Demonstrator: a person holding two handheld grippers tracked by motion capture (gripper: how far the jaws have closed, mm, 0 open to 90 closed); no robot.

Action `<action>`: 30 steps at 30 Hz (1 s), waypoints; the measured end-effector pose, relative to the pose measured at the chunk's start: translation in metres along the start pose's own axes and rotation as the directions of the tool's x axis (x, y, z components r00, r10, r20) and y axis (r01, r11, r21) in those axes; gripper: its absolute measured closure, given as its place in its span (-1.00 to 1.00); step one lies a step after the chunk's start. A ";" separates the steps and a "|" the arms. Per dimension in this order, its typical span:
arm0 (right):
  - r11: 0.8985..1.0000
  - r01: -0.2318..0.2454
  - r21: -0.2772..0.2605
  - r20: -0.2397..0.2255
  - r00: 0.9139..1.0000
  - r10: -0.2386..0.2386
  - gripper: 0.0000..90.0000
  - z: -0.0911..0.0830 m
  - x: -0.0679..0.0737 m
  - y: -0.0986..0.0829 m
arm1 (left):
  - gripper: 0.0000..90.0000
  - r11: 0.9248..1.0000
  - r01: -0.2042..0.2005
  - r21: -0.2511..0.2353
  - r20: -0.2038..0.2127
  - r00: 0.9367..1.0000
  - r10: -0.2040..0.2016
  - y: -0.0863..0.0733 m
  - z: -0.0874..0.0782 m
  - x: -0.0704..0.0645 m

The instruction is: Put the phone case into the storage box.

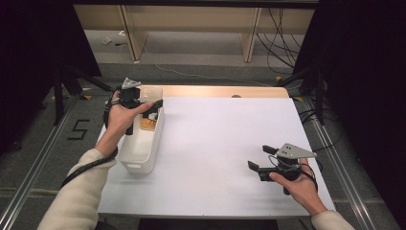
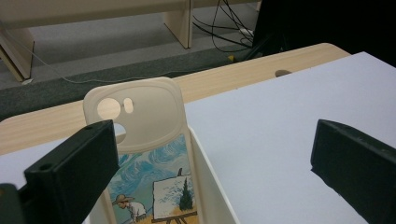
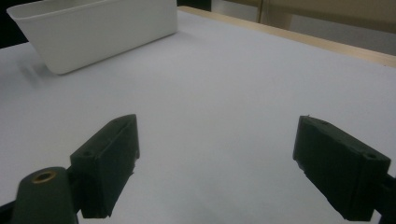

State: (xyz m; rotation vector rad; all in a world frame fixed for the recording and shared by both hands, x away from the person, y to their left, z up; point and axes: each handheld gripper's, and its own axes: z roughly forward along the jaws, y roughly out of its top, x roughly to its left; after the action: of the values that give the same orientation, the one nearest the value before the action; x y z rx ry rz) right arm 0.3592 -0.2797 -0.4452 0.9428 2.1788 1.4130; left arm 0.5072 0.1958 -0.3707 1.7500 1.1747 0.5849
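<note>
Phone case (image 2: 149, 154) stands upright inside white bin (image 1: 143, 148), leaning on far end wall; painted print faces camera, 2 cutouts at top. Bin at table (image 1: 215, 143) left edge. Left gripper (image 1: 152, 106) above bin's far end, jaws wide, straddling case, not gripping. Right gripper (image 1: 261, 160) over bare table near right, jaws wide, empty.

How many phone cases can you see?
1. The phone case stands in the white bin at the table's left, by the left gripper. More may lie hidden inside the bin.
</note>
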 end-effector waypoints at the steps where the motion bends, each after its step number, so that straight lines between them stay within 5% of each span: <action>1: 1.000 0.001 -0.001 0.000 1.000 -0.001 -0.66 0.000 0.000 0.000 | -1.00 1.000 -0.001 -0.002 0.001 1.000 0.001 -0.001 -0.001 0.000; 30: 1.000 0.000 -0.003 0.005 1.000 0.000 -0.66 -0.001 -0.001 0.001 | -1.00 0.999 -0.018 -0.050 0.088 0.996 0.023 -0.026 -0.032 -0.020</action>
State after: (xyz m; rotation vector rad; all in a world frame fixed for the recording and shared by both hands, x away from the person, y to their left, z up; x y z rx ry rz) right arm 0.3592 -0.2805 -0.4441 0.9442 2.1723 1.4118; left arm 0.4613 0.1950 -0.3769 1.7304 1.0737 0.5385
